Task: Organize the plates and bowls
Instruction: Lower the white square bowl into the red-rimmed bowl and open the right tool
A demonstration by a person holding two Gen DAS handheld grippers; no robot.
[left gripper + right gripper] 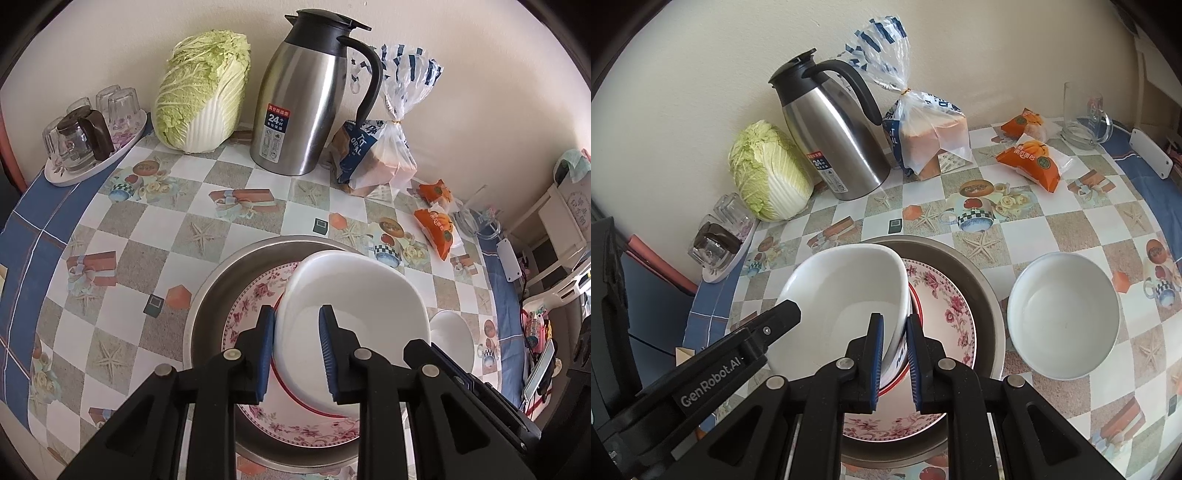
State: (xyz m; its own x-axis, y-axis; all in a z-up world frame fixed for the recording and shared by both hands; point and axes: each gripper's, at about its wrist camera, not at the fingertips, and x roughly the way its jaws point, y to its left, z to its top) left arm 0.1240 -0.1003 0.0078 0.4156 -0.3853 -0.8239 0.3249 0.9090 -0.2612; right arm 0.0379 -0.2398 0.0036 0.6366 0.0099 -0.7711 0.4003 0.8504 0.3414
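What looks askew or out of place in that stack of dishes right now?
The white bowl sits tilted, not nested flat, over the floral plate in the metal basin. The right gripper pinches its rim; the left gripper straddles the opposite rim. Nothing looks spilled or broken.

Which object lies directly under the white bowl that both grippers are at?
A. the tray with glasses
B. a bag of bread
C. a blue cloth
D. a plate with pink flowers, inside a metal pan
D: the white bowl sits tilted over the flowered plate, which lies inside the round metal pan.
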